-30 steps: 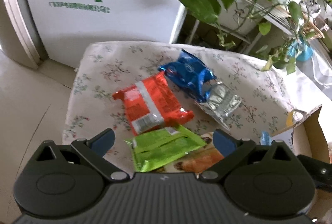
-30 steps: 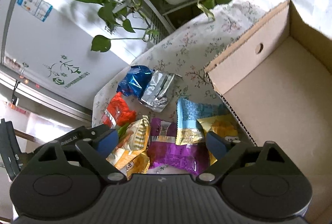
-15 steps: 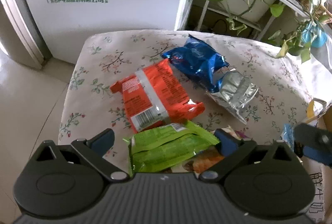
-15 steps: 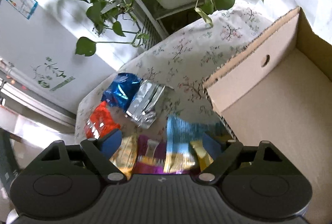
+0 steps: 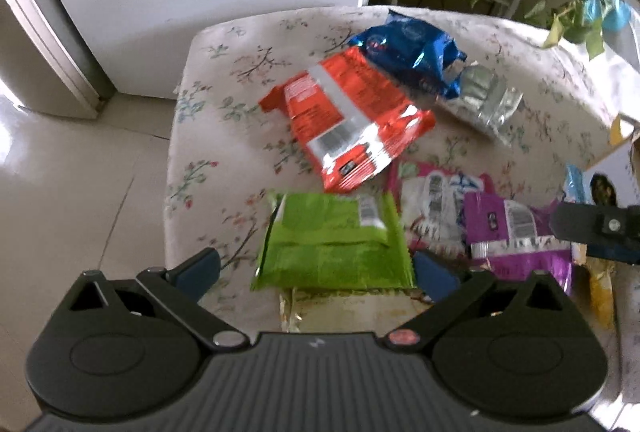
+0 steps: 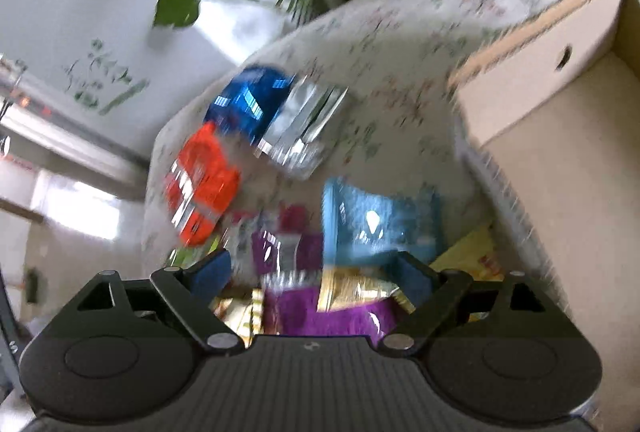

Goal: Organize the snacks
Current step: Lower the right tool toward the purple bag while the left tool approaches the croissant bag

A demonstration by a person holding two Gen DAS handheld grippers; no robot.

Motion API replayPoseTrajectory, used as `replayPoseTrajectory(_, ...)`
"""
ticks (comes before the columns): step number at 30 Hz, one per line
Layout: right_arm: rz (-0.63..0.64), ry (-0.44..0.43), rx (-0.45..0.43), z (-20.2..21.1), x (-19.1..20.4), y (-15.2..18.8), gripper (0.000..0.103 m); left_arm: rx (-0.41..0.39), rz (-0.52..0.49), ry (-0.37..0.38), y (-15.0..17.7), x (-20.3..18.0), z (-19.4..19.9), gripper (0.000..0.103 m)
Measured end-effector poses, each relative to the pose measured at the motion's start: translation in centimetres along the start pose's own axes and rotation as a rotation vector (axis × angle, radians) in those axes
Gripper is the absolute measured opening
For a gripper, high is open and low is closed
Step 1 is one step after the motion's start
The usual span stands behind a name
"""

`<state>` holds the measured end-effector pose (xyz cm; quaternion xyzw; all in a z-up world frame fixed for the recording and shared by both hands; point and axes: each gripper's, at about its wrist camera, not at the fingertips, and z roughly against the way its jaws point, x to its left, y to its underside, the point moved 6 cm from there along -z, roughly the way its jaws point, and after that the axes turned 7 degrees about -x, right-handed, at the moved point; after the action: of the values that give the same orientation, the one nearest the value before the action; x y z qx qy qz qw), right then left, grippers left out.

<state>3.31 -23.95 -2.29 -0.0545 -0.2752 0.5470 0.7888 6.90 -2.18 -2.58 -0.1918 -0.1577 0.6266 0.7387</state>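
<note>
Floral-clothed worktop (image 5: pixel 224 103) carries scattered snacks; a box (image 6: pixel 560 135) stands right of the right tongs (image 6: pixel 316 272). Left tongs (image 5: pixel 316 268) gape wide astride the green pack (image 5: pixel 332 244); right tongs, also wide, hover over the purple pack (image 6: pixel 320 308). Picking seems underway: next, close, lift, carry to box.

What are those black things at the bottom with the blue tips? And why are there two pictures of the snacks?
Those are two grabbing tools, one in each of a person's hands. Each carries its own camera, so you get two views of the same flowered tablecloth. The left gripper has its blue-tipped fingers wide open around a flat green snack packet. The right gripper is open too, above a purple packet and a light blue packet; its picture is blurry. Neither tool holds anything. An orange-red foil packet, a dark blue one and a silver one lie farther back. The brown cardboard box looks empty.
</note>
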Motion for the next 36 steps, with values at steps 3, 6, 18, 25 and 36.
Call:
replayPoseTrajectory(3,-0.035,-0.058,0.060,0.4,0.4,1.1,0.096,0.011,0.014,0.002,0.6,0.7,0.6,0.102)
replayPoseTrajectory(6,-0.084,-0.134,0.124,1.2,0.9,2.6,0.096,0.022,0.043,0.031,1.4,1.2,1.3,0.102)
replayPoseTrajectory(18,-0.075,-0.035,0.067,3.5,-0.1,4.0,0.096,0.017,0.086,0.156,5.0,1.1,3.8,0.101)
replayPoseTrajectory(25,-0.052,-0.046,0.040,2.5,0.4,2.8,0.095,-0.042,-0.033,0.194,5.2,-1.0,4.9,0.101)
replayPoseTrajectory(36,-0.030,-0.080,0.015,0.4,2.0,0.7,0.095,-0.202,-0.273,0.206,4.1,-2.8,5.7,0.101)
